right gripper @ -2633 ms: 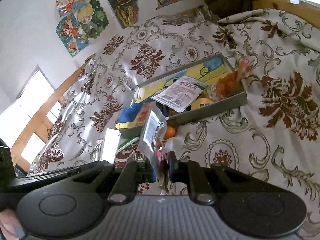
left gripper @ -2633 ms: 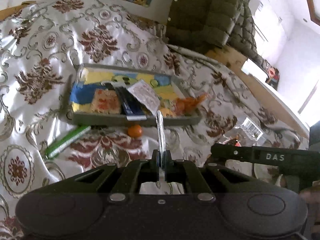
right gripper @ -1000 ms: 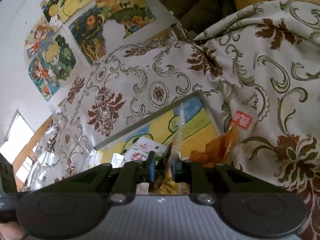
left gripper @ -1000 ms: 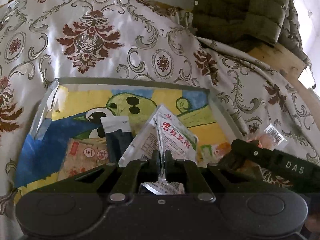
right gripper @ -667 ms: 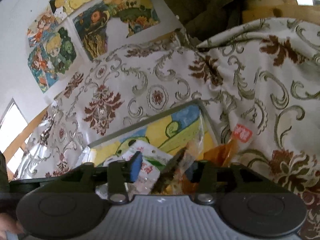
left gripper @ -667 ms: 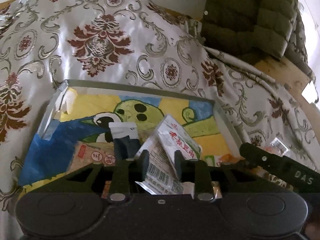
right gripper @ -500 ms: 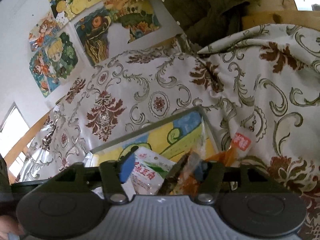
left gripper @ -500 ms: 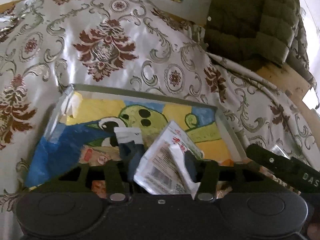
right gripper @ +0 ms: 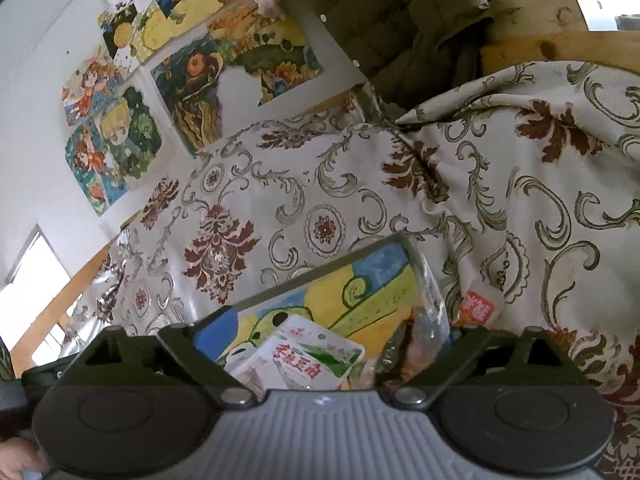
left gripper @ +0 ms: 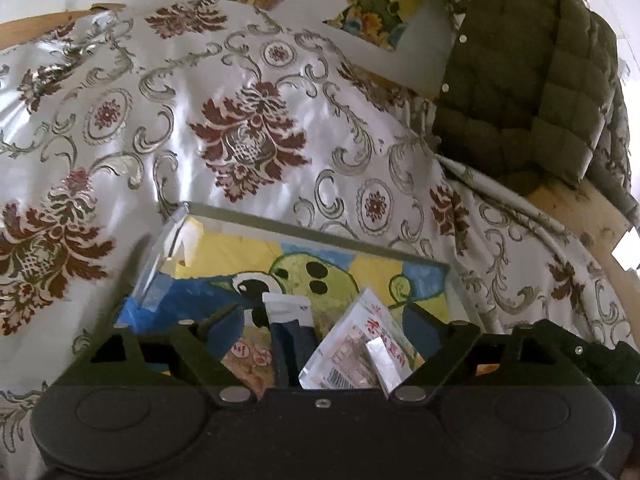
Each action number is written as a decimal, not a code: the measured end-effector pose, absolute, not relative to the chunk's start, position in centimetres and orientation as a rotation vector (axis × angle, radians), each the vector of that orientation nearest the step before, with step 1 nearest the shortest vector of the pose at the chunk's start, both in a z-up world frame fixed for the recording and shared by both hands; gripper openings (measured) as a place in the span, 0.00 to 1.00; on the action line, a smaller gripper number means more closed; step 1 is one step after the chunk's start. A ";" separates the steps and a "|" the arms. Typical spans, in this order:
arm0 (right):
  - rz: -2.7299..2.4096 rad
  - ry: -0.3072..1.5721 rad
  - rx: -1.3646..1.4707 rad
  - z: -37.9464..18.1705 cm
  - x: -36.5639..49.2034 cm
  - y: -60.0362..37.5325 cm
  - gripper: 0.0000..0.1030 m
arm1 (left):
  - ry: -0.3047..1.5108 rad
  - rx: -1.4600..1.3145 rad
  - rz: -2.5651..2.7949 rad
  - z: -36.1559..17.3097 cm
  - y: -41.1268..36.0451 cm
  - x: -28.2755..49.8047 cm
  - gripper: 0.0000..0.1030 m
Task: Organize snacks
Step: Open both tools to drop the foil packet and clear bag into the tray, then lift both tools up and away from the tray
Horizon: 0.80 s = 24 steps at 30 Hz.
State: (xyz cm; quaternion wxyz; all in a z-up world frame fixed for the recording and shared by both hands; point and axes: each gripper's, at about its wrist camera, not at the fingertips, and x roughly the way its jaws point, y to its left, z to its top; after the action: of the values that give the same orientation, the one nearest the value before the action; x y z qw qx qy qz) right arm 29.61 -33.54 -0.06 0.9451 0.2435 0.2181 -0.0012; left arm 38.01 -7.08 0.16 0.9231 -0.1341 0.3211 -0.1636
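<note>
Black left tongs (left gripper: 322, 320) and right tongs (right gripper: 326, 334) are both opening, pads pressing nothing, over the tray (left gripper: 316, 236) near the bed's middle. The white packet (left gripper: 356, 350) stands tilted on other snacks; the clear packet (right gripper: 430, 316) leans at the tray's right rim and might tip out or catch a finger.

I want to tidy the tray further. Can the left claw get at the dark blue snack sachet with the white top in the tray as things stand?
Probably yes. The left claw, its jaws opening, holds nothing, and the dark blue snack sachet with the white top lies just ahead in the tray. Only the white snack packet with red characters crowds one side.
</note>
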 end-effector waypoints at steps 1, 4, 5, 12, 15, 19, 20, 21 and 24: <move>0.000 0.446 0.498 0.0 29.6 -33.6 0.95 | 0.657 -0.272 -0.331 0.3 -7.0 37.9 0.89; 0.007 0.448 0.503 0.2 29.6 -33.6 0.97 | 0.644 -0.263 -0.320 0.8 -7.0 37.6 0.92; 0.010 0.449 0.504 0.2 29.6 -33.6 0.97 | 0.641 -0.261 -0.321 0.9 -7.0 37.5 0.92; -0.012 0.431 0.482 1.0 28.9 -33.5 1.00 | 0.618 -0.239 -0.302 2.0 -6.6 36.6 0.92; -0.016 0.430 0.468 1.6 28.4 -33.4 1.00 | 0.607 -0.237 -0.287 2.5 -6.3 36.0 0.94; -0.005 0.410 0.439 2.5 27.6 -32.9 1.00 | 0.593 -0.230 -0.263 3.5 -5.9 35.0 0.99; 0.002 0.407 0.430 2.7 27.4 -32.8 1.00 | 0.589 -0.224 -0.261 3.7 -5.8 34.8 0.99; 0.007 0.404 0.420 2.9 27.3 -32.6 1.00 | 0.583 -0.214 -0.259 4.1 -5.7 34.5 0.99; 0.017 0.394 0.398 3.4 26.9 -32.2 1.00 | 0.570 -0.190 -0.251 4.8 -5.6 33.9 0.99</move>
State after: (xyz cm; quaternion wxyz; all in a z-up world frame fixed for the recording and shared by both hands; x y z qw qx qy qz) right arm 26.88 -32.21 3.40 0.9610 0.1963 0.1944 0.0082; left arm 33.87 -5.64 4.81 0.9475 -0.0931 0.2802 -0.1231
